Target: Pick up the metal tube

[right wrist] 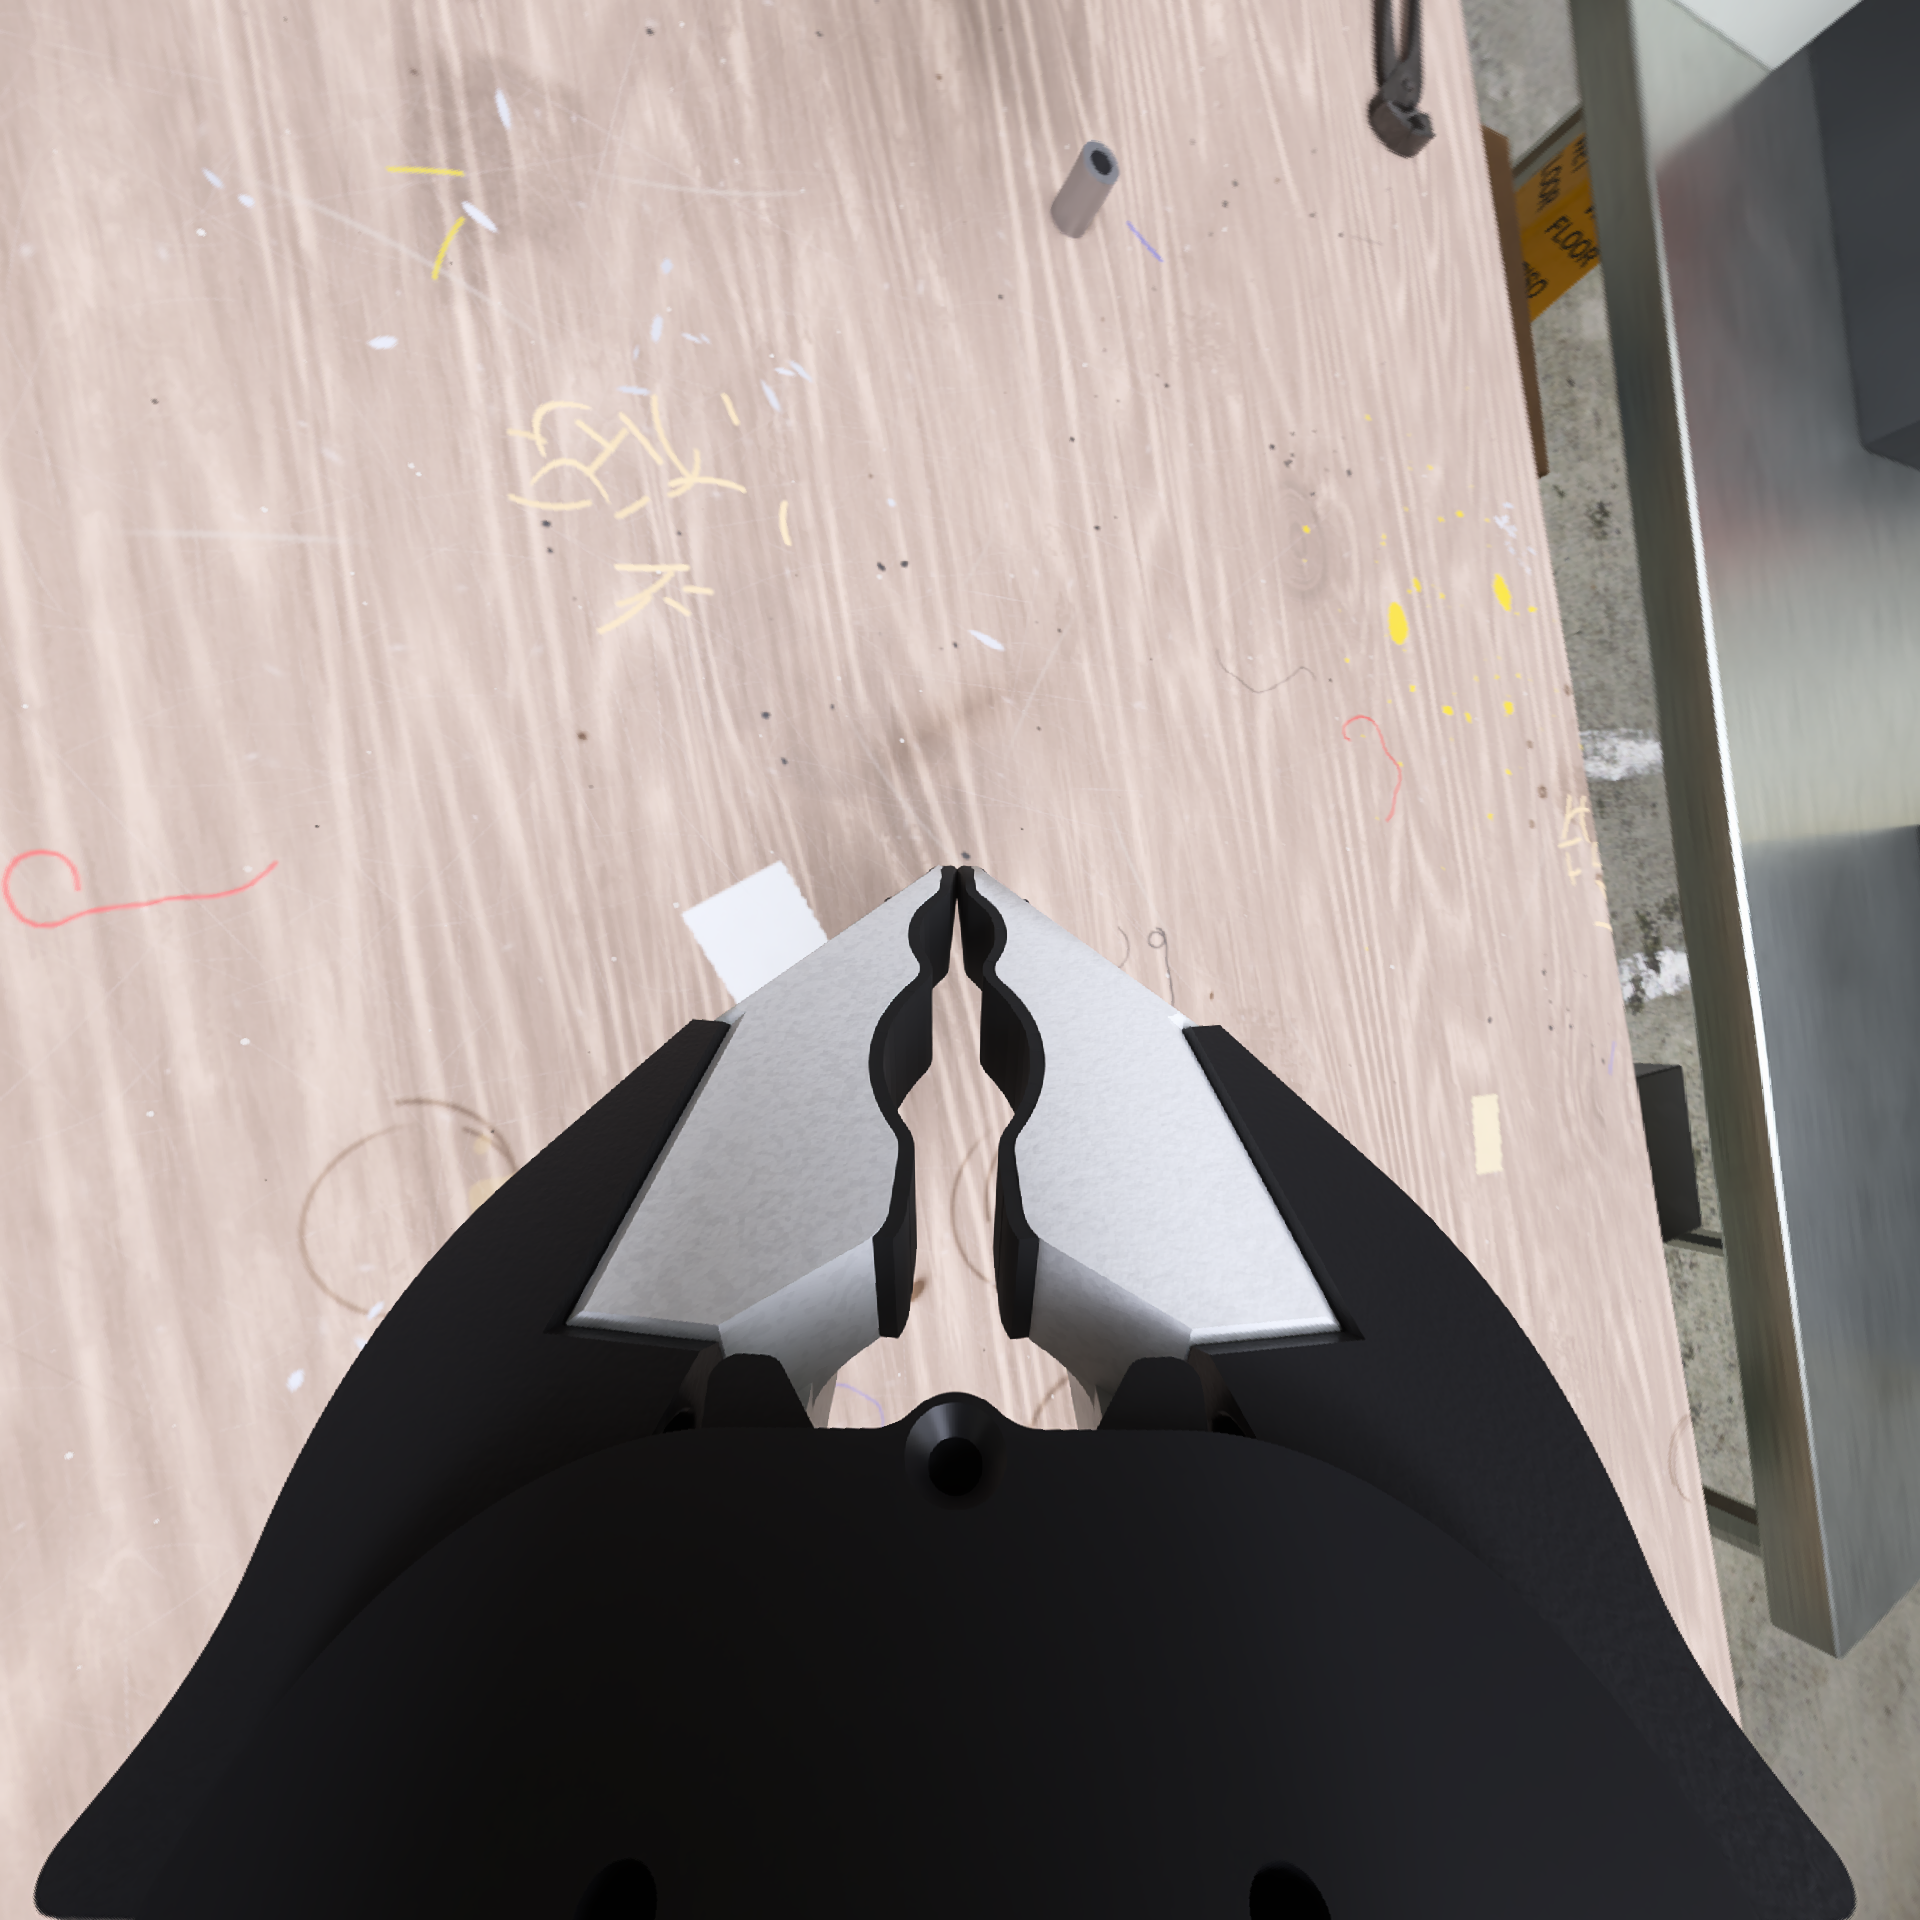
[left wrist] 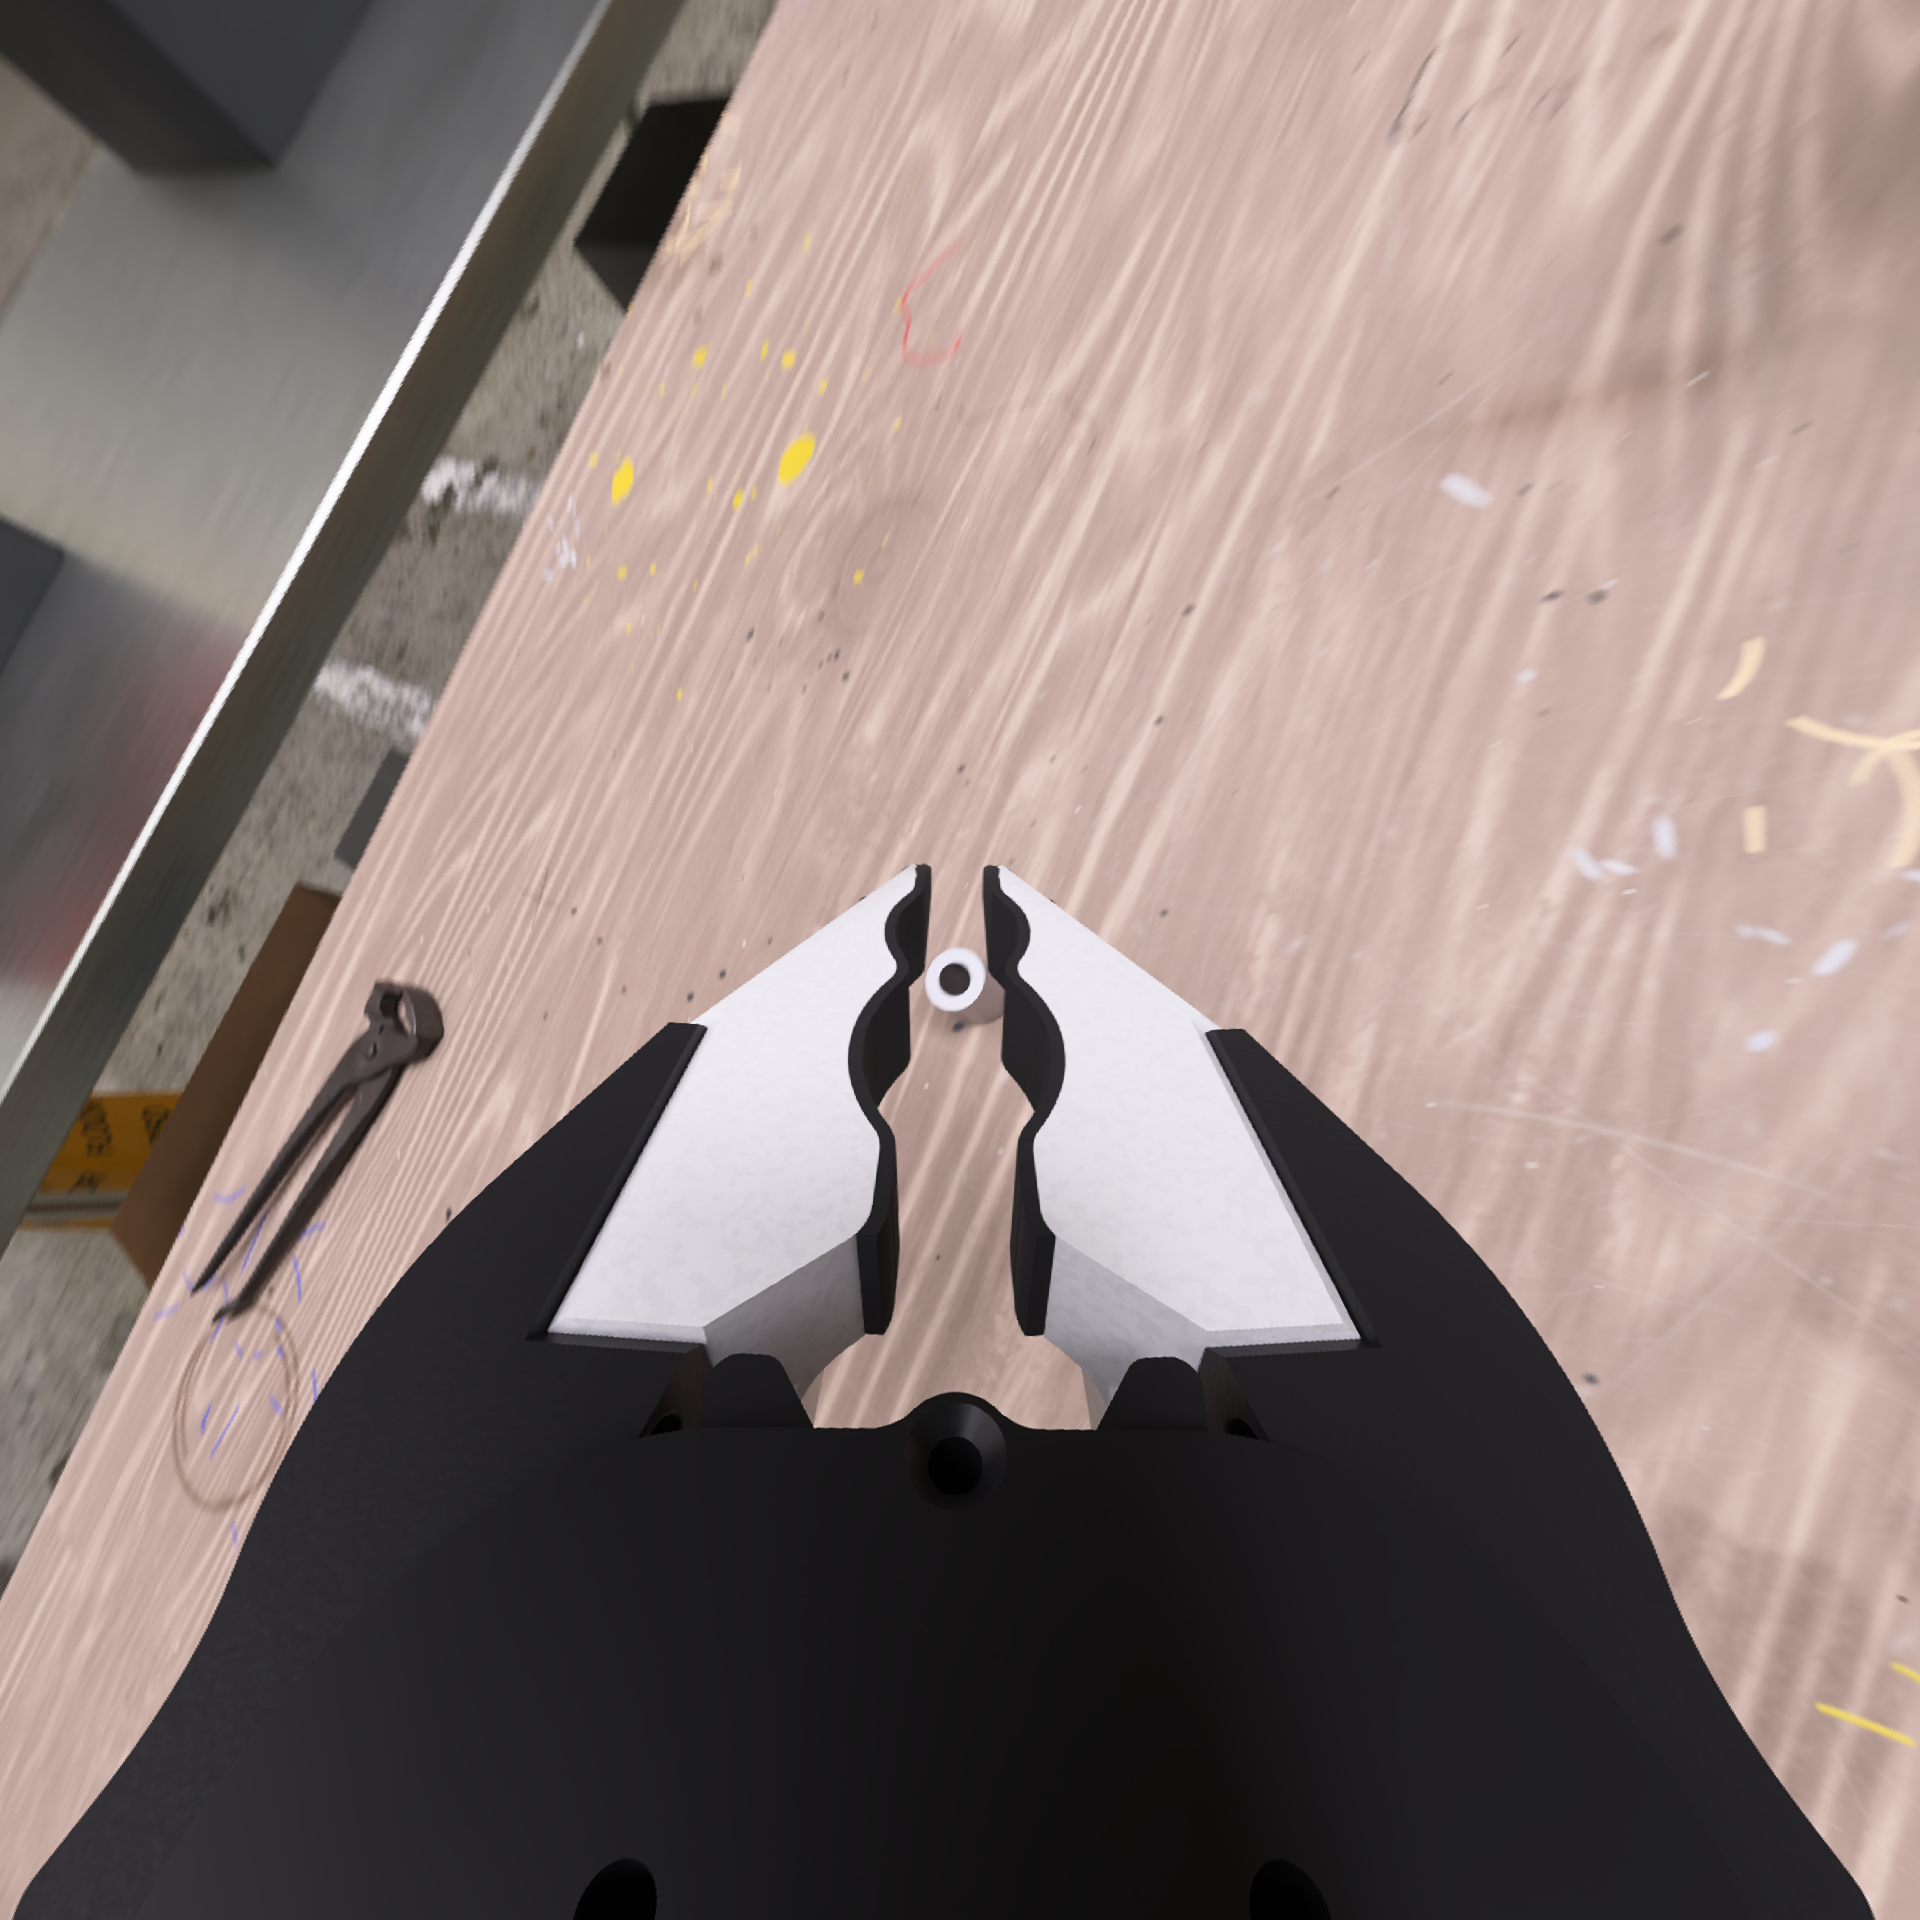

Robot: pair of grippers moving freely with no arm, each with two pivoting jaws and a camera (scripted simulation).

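The metal tube point(left wrist: 954, 980) is a short grey cylinder standing on the wooden table point(left wrist: 1299, 520). In the left wrist view I look down into its open end. My left gripper point(left wrist: 957, 873) hovers above the tube with its jaws a narrow gap apart, and the tube shows between the fingers, not clasped. In the right wrist view the tube point(right wrist: 1084, 189) stands alone far ahead on the table, with no gripper around it. My right gripper point(right wrist: 954, 875) is shut and empty, its tips touching, low over the table point(right wrist: 312, 623).
Dark pincers point(left wrist: 343, 1101) lie near the table's left edge and also show in the right wrist view point(right wrist: 1397, 104). A white paper slip point(right wrist: 753, 925) lies beside the right fingers. A metal rail point(right wrist: 1704, 727) and a yellow sign point(right wrist: 1558, 239) lie beyond the table's right edge.
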